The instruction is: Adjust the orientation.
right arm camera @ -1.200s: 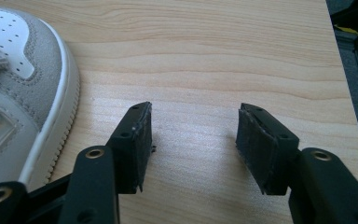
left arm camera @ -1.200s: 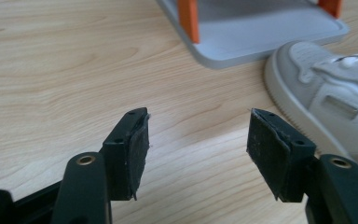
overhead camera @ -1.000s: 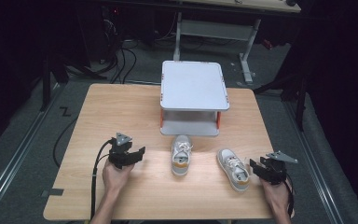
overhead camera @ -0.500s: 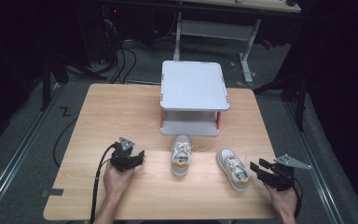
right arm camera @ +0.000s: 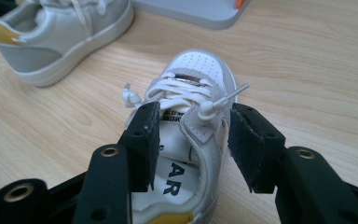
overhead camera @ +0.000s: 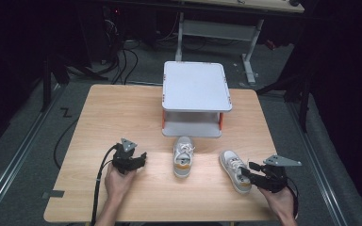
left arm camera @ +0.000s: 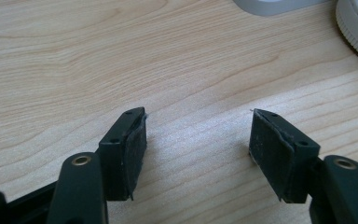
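Wooden table (overhead camera: 122, 117), dark surroundings. Right gripper (right arm camera: 193, 140) now straddling collar wall of right-hand shoe (overhead camera: 234, 170), one jaw inside; jaws just closing, pads not yet pressing. Left gripper (overhead camera: 140, 159) apart over bare wood. Grasp judged imminent; rack (overhead camera: 195, 96) beyond.

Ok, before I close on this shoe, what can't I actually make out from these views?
- Right gripper view: printed label on the shoe tongue, too small and cut off by the jaw; insole lettering partly covered.
- High view: rack lower shelf interior, hidden by its top panel.
- Left gripper view: second shoe, cut off by the frame edge.
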The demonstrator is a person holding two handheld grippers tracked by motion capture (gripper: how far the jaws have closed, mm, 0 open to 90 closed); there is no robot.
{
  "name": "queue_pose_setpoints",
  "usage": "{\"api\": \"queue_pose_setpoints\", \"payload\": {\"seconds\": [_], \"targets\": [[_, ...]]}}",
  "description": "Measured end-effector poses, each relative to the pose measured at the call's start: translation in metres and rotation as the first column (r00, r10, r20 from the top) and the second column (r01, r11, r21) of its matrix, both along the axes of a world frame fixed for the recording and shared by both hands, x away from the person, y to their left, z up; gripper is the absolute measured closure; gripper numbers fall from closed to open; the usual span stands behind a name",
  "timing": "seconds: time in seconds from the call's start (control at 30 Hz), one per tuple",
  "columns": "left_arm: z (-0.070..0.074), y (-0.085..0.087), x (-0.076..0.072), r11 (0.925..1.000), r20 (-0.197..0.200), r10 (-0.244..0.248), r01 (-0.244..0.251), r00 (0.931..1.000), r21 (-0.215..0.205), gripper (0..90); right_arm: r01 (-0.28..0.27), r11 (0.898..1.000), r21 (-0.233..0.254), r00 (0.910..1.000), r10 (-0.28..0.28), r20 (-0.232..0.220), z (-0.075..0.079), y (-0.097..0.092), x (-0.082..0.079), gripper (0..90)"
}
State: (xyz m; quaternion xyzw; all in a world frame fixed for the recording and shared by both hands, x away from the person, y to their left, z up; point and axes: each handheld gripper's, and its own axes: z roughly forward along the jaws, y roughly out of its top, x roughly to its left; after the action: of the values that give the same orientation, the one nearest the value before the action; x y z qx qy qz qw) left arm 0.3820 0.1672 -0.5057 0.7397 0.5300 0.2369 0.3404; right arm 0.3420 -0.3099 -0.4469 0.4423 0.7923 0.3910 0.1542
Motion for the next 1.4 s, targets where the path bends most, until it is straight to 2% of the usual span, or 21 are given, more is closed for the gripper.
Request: {"api": "queue_pose_setpoints", "payload": {"seconds": [0.07, 0.1, 0.13, 0.3, 0.43, 0.5, 0.63, 0.87, 1.4], "targets": [[0.000, 0.000, 0.000, 1.0000, 0.001, 0.000, 0.000, 1.0000, 0.000, 36.8, -0.008, 0.999, -0.036, 0.9998, 0.007, -0.021, -0.004, 0.004, 0.004, 54.4], [0.000, 0.000, 0.000, 1.0000, 0.001, 0.000, 0.000, 1.0000, 0.000, 36.8, -0.009, 0.997, -0.078, 0.9994, 0.006, -0.034, -0.007, 0.007, 0.006, 55.2], [0.000, 0.000, 0.000, 1.0000, 0.000, -0.001, 0.001, 1.0000, 0.000, 36.7, -0.013, 0.995, -0.095, 0.9993, 0.010, -0.036, -0.009, 0.008, 0.007, 55.5], [0.000, -0.001, -0.001, 1.0000, 0.000, -0.003, 0.003, 1.0000, 0.005, 36.3, 0.003, 0.997, -0.082, 0.9991, -0.006, -0.042, -0.009, 0.004, 0.008, 66.1], [0.000, 0.000, -0.001, 1.0000, 0.000, -0.003, 0.003, 1.0000, 0.002, 36.2, 0.016, 0.991, -0.131, 0.9997, -0.019, -0.016, -0.005, 0.007, 0.007, 73.6], [0.000, 0.000, -0.001, 1.0000, 0.000, -0.004, 0.004, 1.0000, -0.001, 36.2, 0.034, 0.985, -0.169, 0.9994, -0.033, 0.007, -0.001, 0.008, 0.006, 78.8], [0.000, 0.000, -0.001, 1.0000, -0.001, -0.003, 0.003, 1.0000, -0.004, 36.2, 0.047, 0.988, -0.146, 0.9987, -0.050, -0.013, 0.001, 0.004, 0.009, 80.0], [0.000, 0.001, -0.001, 1.0000, -0.002, -0.002, 0.002, 1.0000, -0.009, 36.2, 0.057, 0.982, -0.179, 0.9982, -0.059, -0.008, 0.005, 0.009, 0.010, 80.8], [0.000, 0.002, -0.001, 0.9999, -0.002, -0.004, 0.004, 1.0000, -0.017, 36.2, 0.061, 0.982, -0.179, 0.9981, -0.060, 0.013, 0.022, 0.024, 0.019, 81.0]]}}
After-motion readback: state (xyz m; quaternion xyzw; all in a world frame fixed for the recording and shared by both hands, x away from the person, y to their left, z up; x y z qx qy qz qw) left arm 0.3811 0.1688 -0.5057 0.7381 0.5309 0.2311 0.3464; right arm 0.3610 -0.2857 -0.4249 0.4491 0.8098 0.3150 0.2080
